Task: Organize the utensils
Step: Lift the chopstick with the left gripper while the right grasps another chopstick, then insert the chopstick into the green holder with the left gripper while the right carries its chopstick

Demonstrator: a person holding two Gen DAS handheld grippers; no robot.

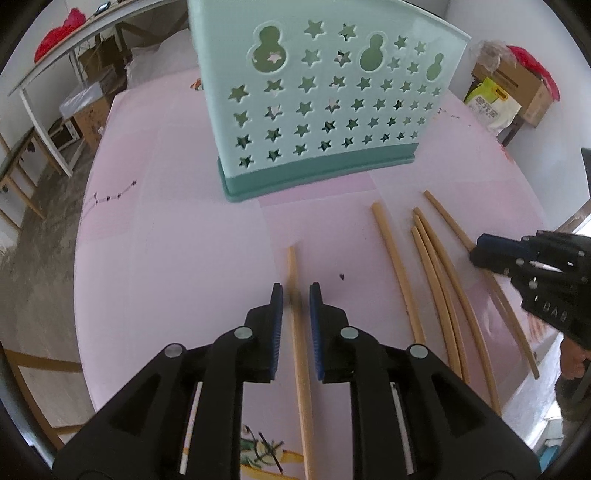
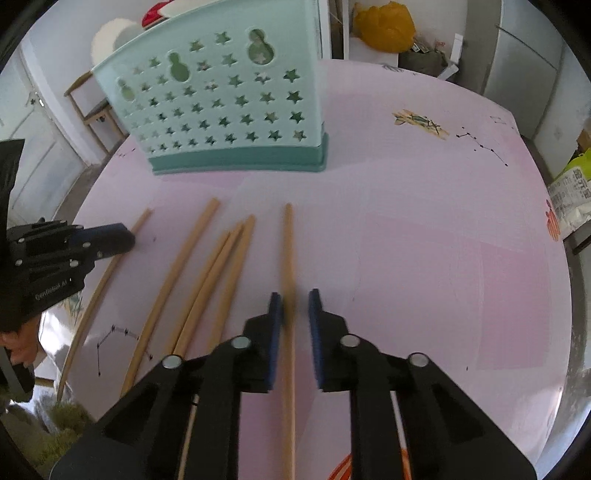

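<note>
A mint-green utensil holder (image 1: 314,110) (image 2: 221,110) with star-shaped holes stands upright at the back of the pink table. Several tan chopsticks (image 1: 436,295) (image 2: 207,280) lie side by side in front of it. My left gripper (image 1: 296,288) straddles the leftmost chopstick (image 1: 301,350); its pads stand slightly apart from the stick, open. My right gripper (image 2: 294,295) straddles the rightmost chopstick (image 2: 288,240); that stick lies close to the left pad, with a gap at the right pad. Each gripper also shows at the other view's edge, the right gripper (image 1: 476,251) and the left gripper (image 2: 127,236).
The pink tablecloth (image 2: 424,240) carries small printed drawings (image 2: 421,123). The table's rim curves close on both sides. Beyond it are a white side table (image 1: 55,62) with red cloth, cardboard boxes (image 1: 517,85), a rice bag (image 1: 491,103) and a yellow bag (image 2: 384,26).
</note>
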